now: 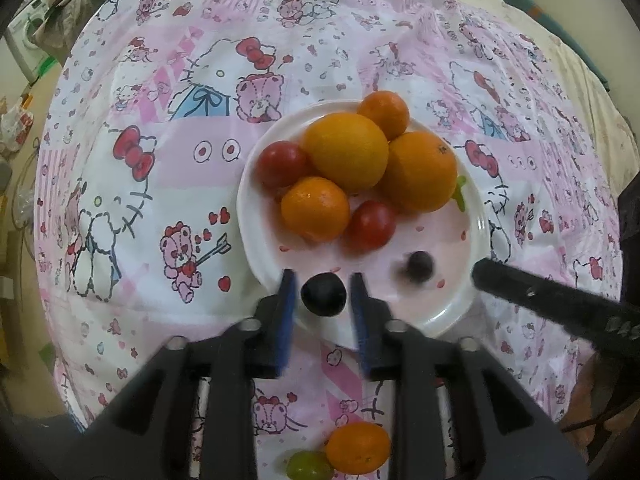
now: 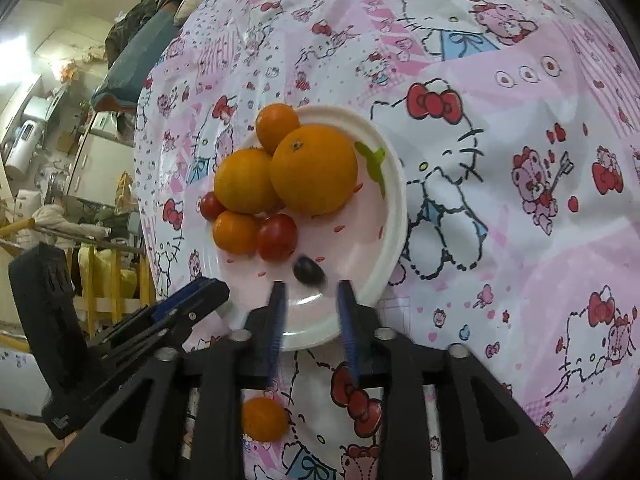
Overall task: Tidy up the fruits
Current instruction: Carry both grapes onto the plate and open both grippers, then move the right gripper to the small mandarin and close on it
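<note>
A white plate [image 1: 448,316] on the patterned cloth holds several oranges [image 1: 346,151] and two red tomatoes [image 1: 280,163]. On its near part lie two dark grapes. One dark grape [image 1: 323,294] sits on the plate between the blue pads of my left gripper [image 1: 322,278], which is open with a gap on each side. The other dark grape [image 1: 418,266] looks blurred; in the right wrist view this grape [image 2: 308,271] lies just past the tips of my right gripper [image 2: 311,286], also open and touching nothing. The plate [image 2: 394,208] fills the middle of that view.
Off the plate, near me, a small orange [image 1: 357,448] and a green grape [image 1: 308,466] lie on the cloth; the small orange [image 2: 264,419] also shows under my right gripper. The cloth's edge and household clutter [image 2: 60,160] lie to the left.
</note>
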The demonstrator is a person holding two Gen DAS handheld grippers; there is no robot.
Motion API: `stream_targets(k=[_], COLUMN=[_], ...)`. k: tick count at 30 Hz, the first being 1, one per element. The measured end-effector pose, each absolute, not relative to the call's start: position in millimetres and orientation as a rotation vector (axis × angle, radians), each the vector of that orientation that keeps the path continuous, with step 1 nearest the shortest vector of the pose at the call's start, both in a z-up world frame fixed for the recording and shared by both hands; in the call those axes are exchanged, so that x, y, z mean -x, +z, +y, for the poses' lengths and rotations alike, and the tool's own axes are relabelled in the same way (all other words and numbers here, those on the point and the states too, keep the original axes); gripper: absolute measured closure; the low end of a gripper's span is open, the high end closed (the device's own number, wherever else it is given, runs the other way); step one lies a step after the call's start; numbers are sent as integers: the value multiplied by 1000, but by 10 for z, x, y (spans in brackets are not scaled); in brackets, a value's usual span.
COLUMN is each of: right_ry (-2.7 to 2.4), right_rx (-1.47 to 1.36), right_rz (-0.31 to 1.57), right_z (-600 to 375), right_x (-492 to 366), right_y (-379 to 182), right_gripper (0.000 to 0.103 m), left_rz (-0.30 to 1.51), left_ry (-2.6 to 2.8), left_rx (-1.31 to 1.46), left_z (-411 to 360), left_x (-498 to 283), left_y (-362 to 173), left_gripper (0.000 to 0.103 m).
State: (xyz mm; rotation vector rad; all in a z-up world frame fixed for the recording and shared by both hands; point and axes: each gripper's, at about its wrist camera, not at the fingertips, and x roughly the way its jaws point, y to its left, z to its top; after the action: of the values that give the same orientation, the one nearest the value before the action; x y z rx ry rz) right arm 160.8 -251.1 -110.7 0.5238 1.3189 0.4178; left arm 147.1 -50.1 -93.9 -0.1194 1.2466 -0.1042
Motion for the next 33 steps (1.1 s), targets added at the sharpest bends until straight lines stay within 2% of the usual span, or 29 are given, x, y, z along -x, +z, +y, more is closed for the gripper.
stream_targets(k=[1,2,3,25,33], right_ry=[411,407,403,397,460], right_rx=[-536,-542,-540,-527,-511], right_rz=[1312,1304,1298,1242,1300], right_z=[-2536,-2551,-2561,-2646,-2478], right_x=[-1606,-1603,-1602,-1463,-1241], right_y=[-1102,-1093,-1080,-842,-864], right_gripper=[48,48,48,43,43], left_rz=[1244,1237,1232,1192,1190], left_ry=[-100,-90,-86,-46,-54], left_rx=[121,125,128,186,170], left_z=[-494,-478,-465,-125,-7], left_x=[-1465,-1457,-1452,-1281,-1066], left_y=[-932,-918,-910,-725,-628], left_gripper=[60,53,51,51,51])
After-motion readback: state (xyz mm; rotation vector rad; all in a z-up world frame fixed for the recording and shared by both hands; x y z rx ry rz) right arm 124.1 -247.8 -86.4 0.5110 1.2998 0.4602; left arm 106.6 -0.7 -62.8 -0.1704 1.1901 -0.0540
